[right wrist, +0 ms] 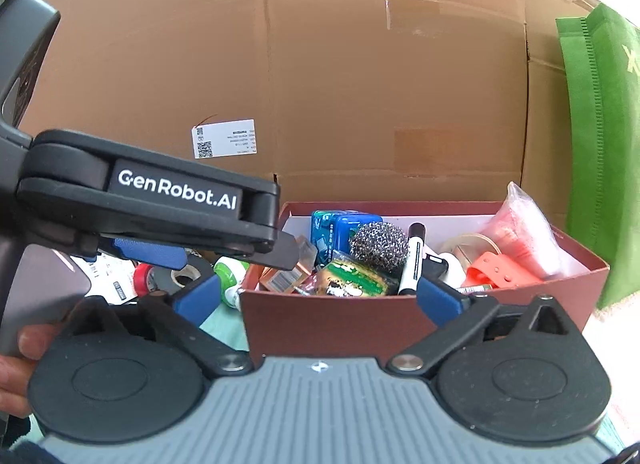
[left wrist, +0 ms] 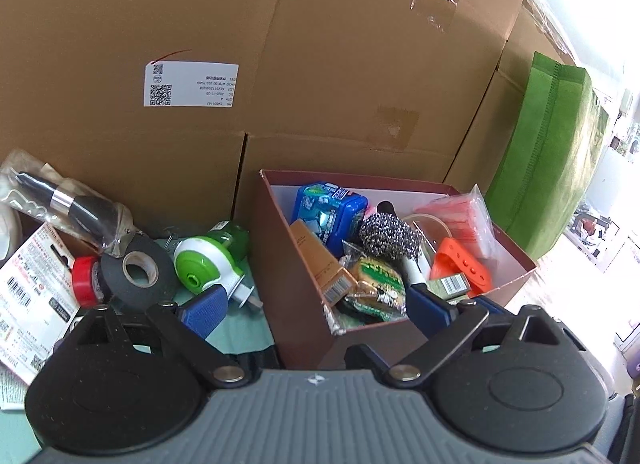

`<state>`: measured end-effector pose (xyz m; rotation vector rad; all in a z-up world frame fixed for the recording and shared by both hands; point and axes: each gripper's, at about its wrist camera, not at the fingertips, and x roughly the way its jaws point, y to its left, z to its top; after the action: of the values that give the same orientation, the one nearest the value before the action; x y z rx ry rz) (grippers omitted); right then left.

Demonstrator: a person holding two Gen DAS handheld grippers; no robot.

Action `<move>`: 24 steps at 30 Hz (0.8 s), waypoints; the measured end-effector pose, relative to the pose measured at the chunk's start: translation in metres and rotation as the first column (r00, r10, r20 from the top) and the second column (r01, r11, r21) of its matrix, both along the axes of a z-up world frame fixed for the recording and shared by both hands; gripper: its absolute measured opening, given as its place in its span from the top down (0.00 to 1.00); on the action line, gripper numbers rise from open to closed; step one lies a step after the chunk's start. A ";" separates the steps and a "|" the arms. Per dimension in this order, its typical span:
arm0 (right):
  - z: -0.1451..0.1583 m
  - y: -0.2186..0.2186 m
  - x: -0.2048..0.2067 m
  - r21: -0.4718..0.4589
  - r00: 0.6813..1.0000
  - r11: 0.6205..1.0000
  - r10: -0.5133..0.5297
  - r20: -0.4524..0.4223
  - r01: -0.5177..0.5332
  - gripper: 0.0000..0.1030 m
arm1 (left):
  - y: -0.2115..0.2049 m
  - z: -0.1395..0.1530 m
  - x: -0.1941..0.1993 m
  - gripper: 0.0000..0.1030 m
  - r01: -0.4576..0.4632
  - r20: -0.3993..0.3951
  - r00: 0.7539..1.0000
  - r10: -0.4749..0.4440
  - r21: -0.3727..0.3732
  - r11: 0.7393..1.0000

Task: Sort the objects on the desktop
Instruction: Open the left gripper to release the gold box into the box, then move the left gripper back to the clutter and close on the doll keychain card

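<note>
**Both grippers spread, hovering at the red box**

Left gripper (left wrist: 316, 310): fingers wide apart, nothing between them. Blue pads straddle the near left corner of the red box (left wrist: 296, 304), one outside over the green mat, one above the contents.

Right gripper (right wrist: 318, 300): likewise released, empty, at the box's near wall (right wrist: 320, 320). The left gripper's body crosses the left of the right wrist view, reaching to the box's left rim.

Left of the box, on the mat: green-and-white plug-in device (left wrist: 208, 264), black tape roll (left wrist: 138, 272), red tape roll (left wrist: 85, 282), printed card packaging (left wrist: 32, 296), bagged black tool (left wrist: 68, 207) farther back.

Inside the box: brown carton (left wrist: 320, 264), green sponge pack (left wrist: 378, 284), steel scourer (left wrist: 390, 234), black marker (right wrist: 412, 260), orange silicone piece (left wrist: 464, 264), blue tin (left wrist: 330, 209), pink bag (left wrist: 460, 219) at far right.

Behind: large cardboard carton (left wrist: 320, 63) with white label (left wrist: 191, 84); green fabric bag (left wrist: 548, 151) to the right.
</note>
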<state>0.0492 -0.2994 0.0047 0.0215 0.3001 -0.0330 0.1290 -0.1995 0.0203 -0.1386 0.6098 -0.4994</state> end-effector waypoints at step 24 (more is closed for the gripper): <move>-0.008 0.093 -0.033 -0.005 0.950 0.955 0.295 -0.105 -0.298 0.02 | 0.106 -0.043 -0.075 0.02 -0.161 -0.085 0.985 0.150 -0.143 0.976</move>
<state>0.0161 -0.2061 -0.0038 -0.0460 0.4041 0.2628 0.0538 -0.0933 -0.0228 -0.3464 0.6283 -0.3887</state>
